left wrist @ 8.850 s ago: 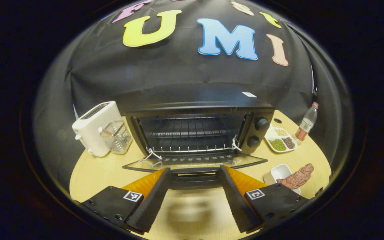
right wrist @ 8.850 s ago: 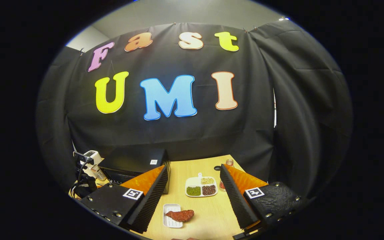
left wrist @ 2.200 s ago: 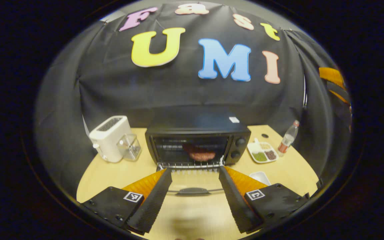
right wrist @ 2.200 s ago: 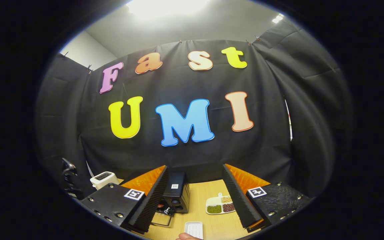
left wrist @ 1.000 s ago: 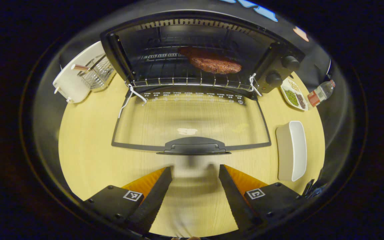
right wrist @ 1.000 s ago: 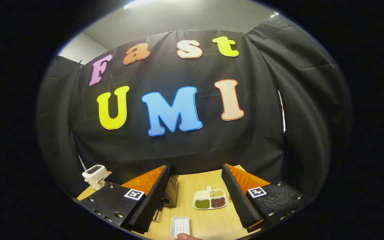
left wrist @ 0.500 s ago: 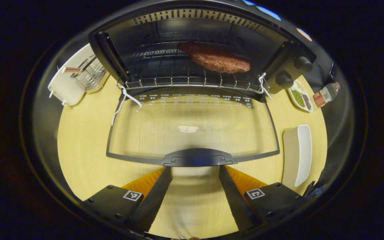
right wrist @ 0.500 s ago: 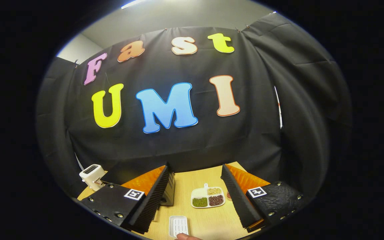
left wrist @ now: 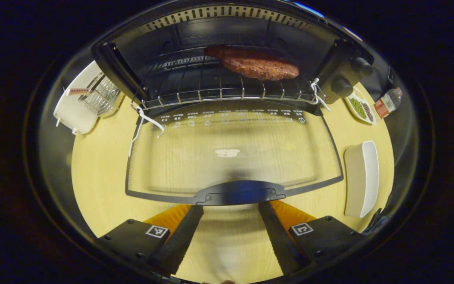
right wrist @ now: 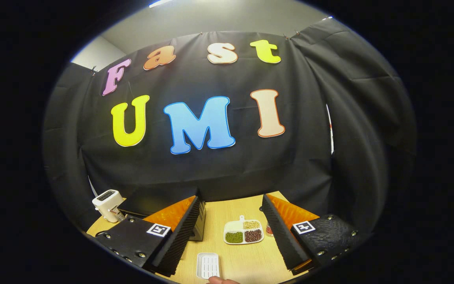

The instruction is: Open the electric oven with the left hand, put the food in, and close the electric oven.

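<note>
Since half a second ago the left gripper (left wrist: 230, 213) is sitting closer to the oven door (left wrist: 231, 154), fingertips now reaching the door handle (left wrist: 239, 193) from below, jaws spread wide with the handle across the gap, not clamped. Door is lying flat open on the wooden table (left wrist: 97, 165). One electric oven (left wrist: 227, 51), two knobs (left wrist: 351, 77) on its right panel; one reddish-brown meat patty (left wrist: 256, 65) resting on the wire rack (left wrist: 219, 88), right of centre inside. One empty white tray (left wrist: 363, 177), one sectioned dish (left wrist: 360, 108), one bottle (left wrist: 386, 103), one white toaster (left wrist: 75, 108). Right gripper (right wrist: 231, 230) is hanging wide open above the table, holding nothing, a white tray (right wrist: 207, 265) below it
</note>
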`<state>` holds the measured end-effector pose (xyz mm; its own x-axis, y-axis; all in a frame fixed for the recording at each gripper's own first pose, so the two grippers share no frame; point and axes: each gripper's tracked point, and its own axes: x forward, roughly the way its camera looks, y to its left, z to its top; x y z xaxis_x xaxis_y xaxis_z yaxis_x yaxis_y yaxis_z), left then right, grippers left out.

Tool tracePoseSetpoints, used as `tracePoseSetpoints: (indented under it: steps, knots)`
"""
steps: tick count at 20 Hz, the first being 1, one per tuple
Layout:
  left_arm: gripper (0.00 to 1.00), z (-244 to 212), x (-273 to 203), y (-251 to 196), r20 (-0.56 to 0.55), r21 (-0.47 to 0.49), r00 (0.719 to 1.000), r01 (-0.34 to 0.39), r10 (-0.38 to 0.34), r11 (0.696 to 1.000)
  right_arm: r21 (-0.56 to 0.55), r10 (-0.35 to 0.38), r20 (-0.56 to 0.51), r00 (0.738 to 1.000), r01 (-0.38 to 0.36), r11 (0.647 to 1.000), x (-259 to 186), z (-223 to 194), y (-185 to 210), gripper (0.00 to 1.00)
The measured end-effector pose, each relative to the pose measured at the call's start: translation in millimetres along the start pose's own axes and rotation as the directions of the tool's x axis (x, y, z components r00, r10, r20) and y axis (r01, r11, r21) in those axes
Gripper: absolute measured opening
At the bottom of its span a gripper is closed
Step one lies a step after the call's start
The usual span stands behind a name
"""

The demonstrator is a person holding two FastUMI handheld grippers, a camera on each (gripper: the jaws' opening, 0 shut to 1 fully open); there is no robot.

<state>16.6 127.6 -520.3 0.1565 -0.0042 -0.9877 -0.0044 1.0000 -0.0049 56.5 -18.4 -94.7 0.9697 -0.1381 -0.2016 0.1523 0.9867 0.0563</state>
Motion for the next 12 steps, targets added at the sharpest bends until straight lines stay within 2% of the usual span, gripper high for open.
tracePoseSetpoints:
  steps: [5,6,8,10,12]
  knots:
    - [0.97,2.8,-20.3,-0.3,0.073,0.000,0.997,-0.002,0.002,1.000,0.001,0.002,0.000,1.000,-0.002,1.000,-4.5,-1.0,0.0,0.97]
    - [1.00,3.1,-24.6,-0.2,0.090,0.002,0.996,-0.001,0.000,1.000,0.000,0.000,0.002,1.000,0.000,1.000,-6.1,-0.4,0.3,0.97]
    - [0.93,5.2,-33.9,-0.4,0.120,0.009,0.993,-0.001,0.000,1.000,0.001,0.002,0.015,1.000,-0.002,1.000,-8.8,2.5,1.0,0.97]
    - [1.00,8.0,-42.8,-0.3,0.145,0.012,0.989,-0.004,0.002,1.000,0.001,0.009,0.022,1.000,-0.009,1.000,-10.1,3.5,4.2,0.97]
    - [0.93,10.8,-50.6,-0.6,0.172,0.011,0.985,-0.007,0.005,1.000,0.001,0.015,0.022,1.000,-0.015,1.000,-11.9,2.3,5.5,0.97]
